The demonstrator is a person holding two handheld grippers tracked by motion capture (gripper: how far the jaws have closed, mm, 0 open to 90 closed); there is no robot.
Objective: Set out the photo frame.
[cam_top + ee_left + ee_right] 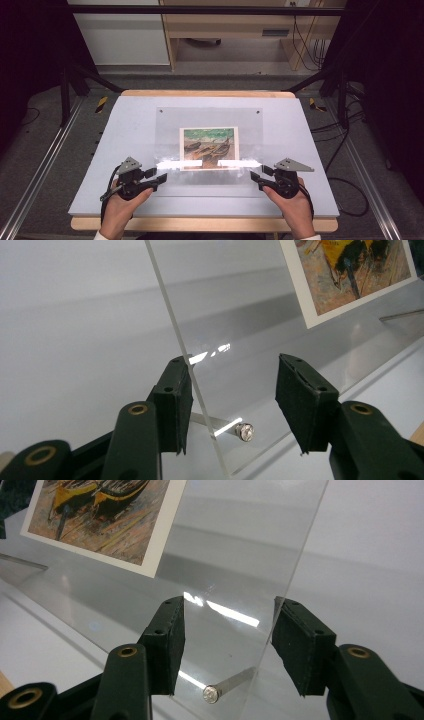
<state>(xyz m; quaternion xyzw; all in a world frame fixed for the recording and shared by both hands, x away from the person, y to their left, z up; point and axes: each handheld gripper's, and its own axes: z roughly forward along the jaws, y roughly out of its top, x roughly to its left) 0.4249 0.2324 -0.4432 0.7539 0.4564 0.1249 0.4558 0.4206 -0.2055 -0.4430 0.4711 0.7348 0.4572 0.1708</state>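
Clear acrylic sheet (207,145) lying flat mid-worktop (115,145), boat picture (208,147) under it. Left tool (159,176) and right tool (255,177) at near corners, jaws part-open astride the sheet's edges, not clamped. Corner screw (244,431) noted.

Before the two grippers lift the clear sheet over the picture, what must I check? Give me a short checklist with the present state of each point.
1. Left gripper at the sheet's near-left corner: ok, the edge runs between its fingers.
2. Right gripper at the near-right corner: ok, the edge lies between its fingers.
3. Fingers pressing on the sheet: not ok, a gap shows on both grippers.
4. Left screw free of the sheet: cannot tell.
5. Right screw free of the sheet: cannot tell.
6. Picture flat and straight under the sheet: ok in the high view.
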